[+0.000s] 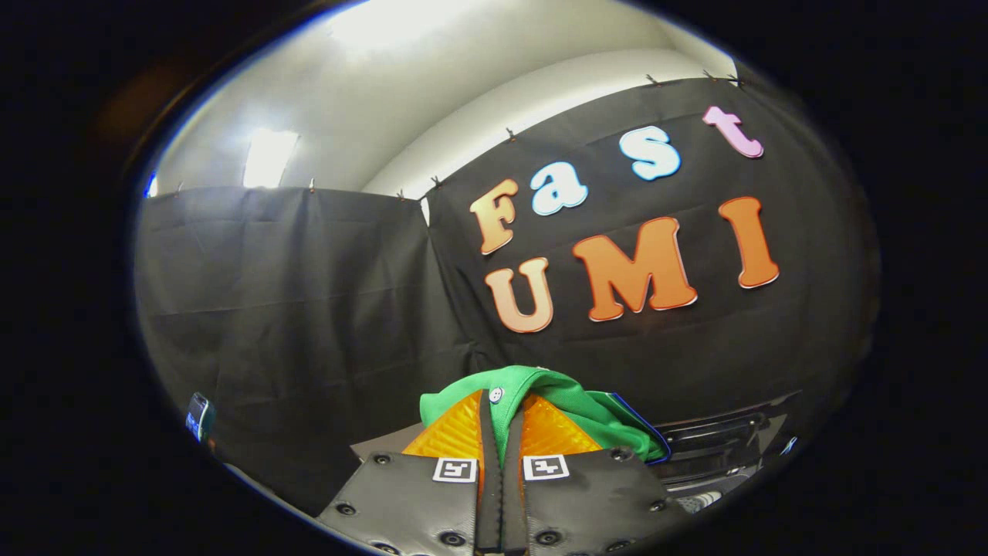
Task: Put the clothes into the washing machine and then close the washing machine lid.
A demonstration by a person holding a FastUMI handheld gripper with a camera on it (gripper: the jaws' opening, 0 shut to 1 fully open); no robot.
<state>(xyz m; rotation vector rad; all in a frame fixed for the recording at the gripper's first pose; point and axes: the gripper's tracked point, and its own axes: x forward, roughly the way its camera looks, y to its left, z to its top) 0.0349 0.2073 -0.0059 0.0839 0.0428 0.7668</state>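
Black cloth walls hang under a pale ceiling with a bright light panel (pixel 266 158) at about ten o'clock from the tongs. The tongs (pixel 502 409) are nearly together, clamped on a thin fold of a green fabric garment (pixel 567 398) with a small white button (pixel 495 394); the rest bunches just beyond the fingertips, spilling toward two o'clock. At three o'clock, behind the garment, lies a dark glossy washing machine panel (pixel 718 444).

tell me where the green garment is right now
In the gripper view the green garment is pinched between the tongs, bunching up just beyond their tips in front of the black cloth wall.
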